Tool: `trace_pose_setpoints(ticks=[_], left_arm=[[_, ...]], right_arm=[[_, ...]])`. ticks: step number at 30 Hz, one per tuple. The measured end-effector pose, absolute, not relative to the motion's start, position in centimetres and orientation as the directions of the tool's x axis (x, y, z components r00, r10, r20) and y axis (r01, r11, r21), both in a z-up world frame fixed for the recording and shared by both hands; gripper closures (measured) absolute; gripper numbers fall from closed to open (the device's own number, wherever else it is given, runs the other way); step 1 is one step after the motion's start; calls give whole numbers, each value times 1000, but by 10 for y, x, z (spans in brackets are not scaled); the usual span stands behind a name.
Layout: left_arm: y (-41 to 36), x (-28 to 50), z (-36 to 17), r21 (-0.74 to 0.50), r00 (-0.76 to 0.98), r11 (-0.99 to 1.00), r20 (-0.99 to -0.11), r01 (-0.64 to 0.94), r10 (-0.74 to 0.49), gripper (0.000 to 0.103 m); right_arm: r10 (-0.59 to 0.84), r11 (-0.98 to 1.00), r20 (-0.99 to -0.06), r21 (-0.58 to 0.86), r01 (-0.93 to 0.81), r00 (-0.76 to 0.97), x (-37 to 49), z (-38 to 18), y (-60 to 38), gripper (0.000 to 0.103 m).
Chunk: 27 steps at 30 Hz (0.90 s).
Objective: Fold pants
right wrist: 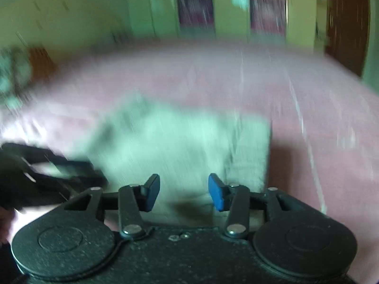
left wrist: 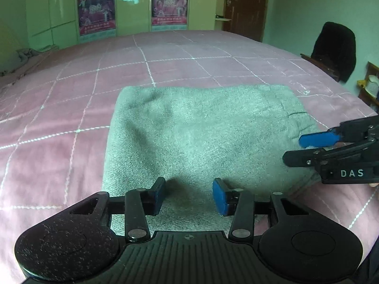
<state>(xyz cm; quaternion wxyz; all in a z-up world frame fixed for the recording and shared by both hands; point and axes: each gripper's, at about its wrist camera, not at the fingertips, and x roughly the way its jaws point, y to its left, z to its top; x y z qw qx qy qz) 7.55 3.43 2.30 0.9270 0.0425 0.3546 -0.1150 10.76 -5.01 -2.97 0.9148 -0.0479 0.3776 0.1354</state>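
Observation:
Grey pants lie folded into a flat rectangle on the pink quilted bed. My left gripper hovers over the near edge of the fold, open, with only cloth showing below the gap between its blue pads. My right gripper comes in from the right side of the left wrist view, over the pants' right edge. The right wrist view is blurred; there the right gripper stands open above the grey pants, nothing between its pads. The left gripper appears as a dark shape at the left.
The pink bed spreads wide on all sides of the pants. A green wardrobe with posters and a brown door stand beyond the far edge. At the right, a dark garment hangs over a chair. Crumpled cloth lies far left.

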Motion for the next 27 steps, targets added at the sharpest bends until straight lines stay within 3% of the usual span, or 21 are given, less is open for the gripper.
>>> trace_pose_setpoints(ticks=[2, 6, 10, 15, 17, 18, 19, 23, 24, 25, 27], left_arm=[[35, 70, 29, 15, 736, 973, -657, 229, -163, 55], [36, 62, 27, 6, 738, 973, -653, 229, -169, 48], [35, 57, 24, 17, 743, 973, -649, 230, -165, 46], [50, 50, 38, 28, 775, 975, -613, 220, -157, 44], [70, 51, 44, 38, 805, 980, -576, 196, -139, 23], [82, 55, 45, 40, 812, 983, -569, 182, -127, 6], [96, 63, 44, 17, 808, 984, -573, 178, -136, 5], [160, 111, 20, -329, 686, 923, -627, 197, -370, 8], [172, 125, 8, -440, 637, 879, -628, 184, -447, 18], [180, 139, -8, -545, 573, 821, -624, 168, -531, 23], [186, 159, -31, -659, 530, 733, -567, 168, -631, 23]], right_arm=[[190, 956, -694, -32, -293, 695, 103, -28, -45, 59], [239, 959, -615, 27, -284, 751, 89, -3, -51, 58], [180, 968, -687, -4, -251, 704, 101, -29, -55, 58], [184, 965, -675, -14, -262, 715, 96, -23, -49, 51], [225, 964, -617, 27, -265, 754, 86, -8, -58, 49], [248, 963, -586, 60, -264, 772, 82, -3, -66, 44], [256, 964, -567, 93, -249, 783, 81, 1, -78, 41], [313, 928, -596, 357, -105, 739, 107, -17, -147, 36], [422, 842, -592, 537, -54, 687, 122, -41, -177, 28], [422, 842, -592, 537, -54, 687, 122, -41, -177, 26], [501, 767, -591, 641, -9, 633, 138, -68, -193, 26]])
